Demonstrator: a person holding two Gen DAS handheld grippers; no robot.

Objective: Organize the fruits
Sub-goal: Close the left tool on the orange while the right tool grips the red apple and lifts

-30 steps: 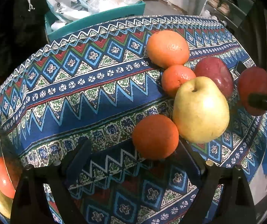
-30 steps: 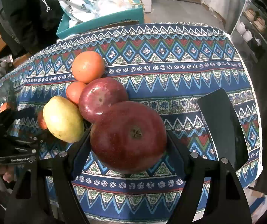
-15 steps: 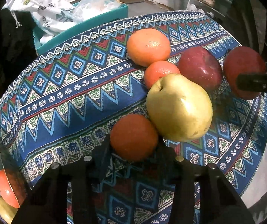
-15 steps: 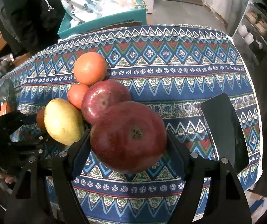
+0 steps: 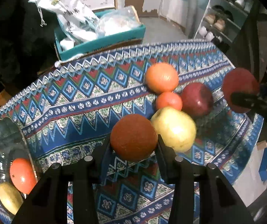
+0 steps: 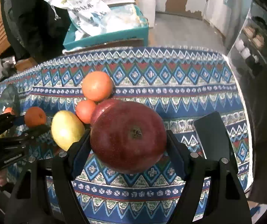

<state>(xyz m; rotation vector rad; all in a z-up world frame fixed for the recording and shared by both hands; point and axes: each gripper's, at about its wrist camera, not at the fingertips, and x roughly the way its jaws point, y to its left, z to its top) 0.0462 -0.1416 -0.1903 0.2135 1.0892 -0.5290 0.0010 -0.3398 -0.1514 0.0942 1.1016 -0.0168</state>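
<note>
2 fruits are clamped: left gripper (image 5: pixel 133 145) jaws on the round, dimpled orange (image 5: pixel 133 137) beside the yellow pear (image 5: pixel 174 128); right gripper (image 6: pixel 127 138) jaws on the large, smooth, probably slippery red apple (image 6: pixel 127 136). Grip across widest girth.

Printed characters run across the white bag (image 6: pixel 85 12) in the teal box (image 6: pixel 114 35) beyond the table's far edge, beside a small leaf emblem; they are too blurred to read. No other text, number or brand is legible in either view.
</note>
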